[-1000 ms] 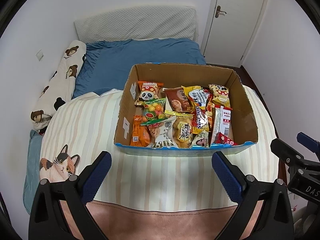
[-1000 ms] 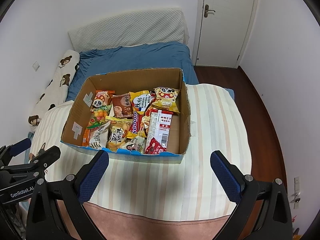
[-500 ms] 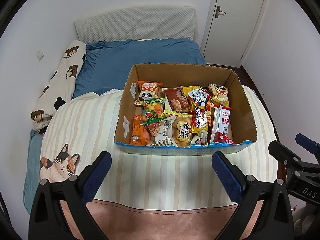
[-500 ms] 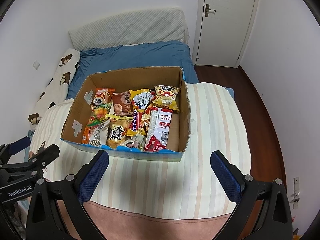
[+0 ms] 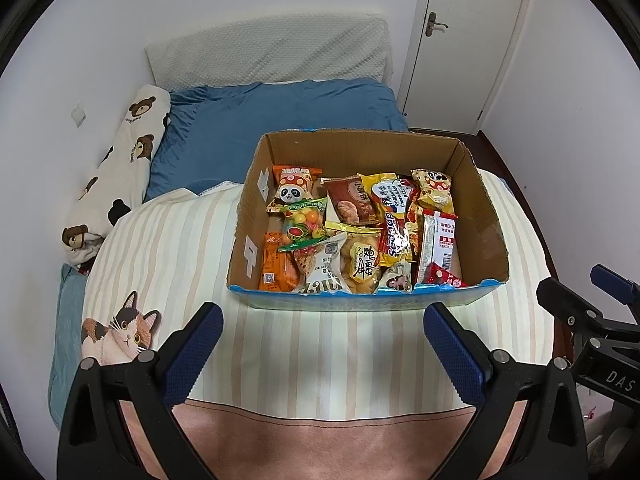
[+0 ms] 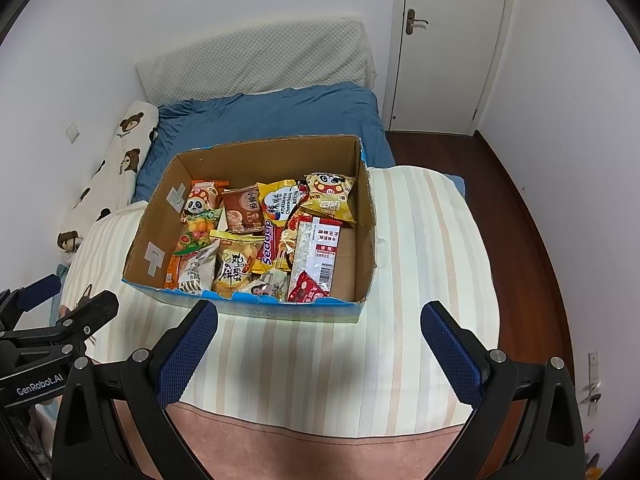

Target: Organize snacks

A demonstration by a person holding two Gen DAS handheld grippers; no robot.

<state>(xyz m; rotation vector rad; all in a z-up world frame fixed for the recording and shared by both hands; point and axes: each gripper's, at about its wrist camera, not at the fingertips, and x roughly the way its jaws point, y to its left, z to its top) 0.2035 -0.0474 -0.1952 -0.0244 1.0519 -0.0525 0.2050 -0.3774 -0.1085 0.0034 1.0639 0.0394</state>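
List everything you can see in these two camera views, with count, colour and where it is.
cardboard box: one, brown with a blue front edge, on the striped blanket
snack packets: about a dozen, mostly orange, yellow and red, packed in the box's left and middle
striped blanket: one, cream with pale stripes and a pink hem, under the box
blue bedding: one, behind the box
bear-print pillow: one, white with brown bears, along the left wall
door: one, white, closed, back right
left gripper: black with blue pads, open, empty
right gripper: black with blue pads, open, empty
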